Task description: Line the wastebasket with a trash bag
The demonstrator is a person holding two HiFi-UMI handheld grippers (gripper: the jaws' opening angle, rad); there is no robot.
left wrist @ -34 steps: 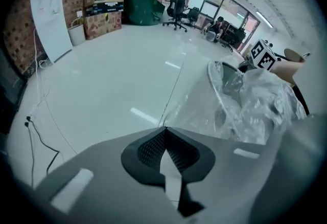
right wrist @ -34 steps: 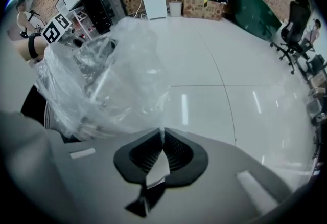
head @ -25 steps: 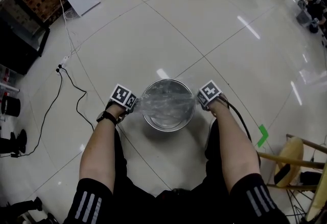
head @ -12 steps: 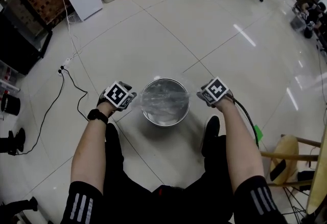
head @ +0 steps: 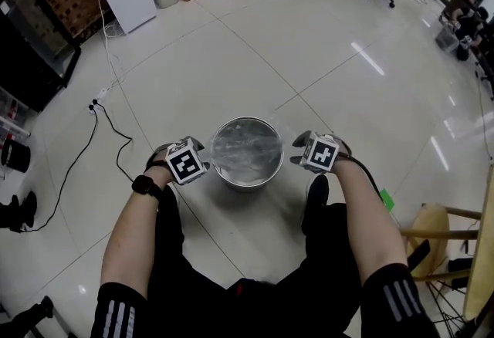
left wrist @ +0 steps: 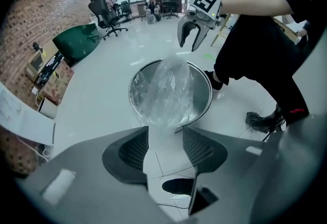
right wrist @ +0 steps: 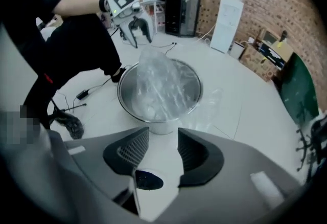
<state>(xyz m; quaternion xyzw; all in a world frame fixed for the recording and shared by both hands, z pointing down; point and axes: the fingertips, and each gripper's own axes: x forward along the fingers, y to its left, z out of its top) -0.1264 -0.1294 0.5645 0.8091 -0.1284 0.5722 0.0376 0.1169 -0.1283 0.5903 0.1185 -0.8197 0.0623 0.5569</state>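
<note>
On the tiled floor [head: 270, 43], in front of the person's feet, L to R:
- left gripper [head: 193, 163]: just beside the wastebasket's [head: 245, 183] left rim, above it, pointing steeply down. Jaws apart and have just been opening. Pads press nothing, floor shows through the gap.
- wastebasket: round, steel, upright, between the two grippers.
- trash bag [head: 243, 147]: clear, crumpled, sitting inside the wastebasket. It bulges above the rim, and a flap of film spills over the rim onto the floor. Neither gripper holds it.
- right gripper [head: 306, 156]: just beside the right rim, mirroring the left and also pointing down. Jaws parted and have just been opening, gap empty.
- black shoe [head: 315, 204]: near the basket, below the right gripper.
</note>
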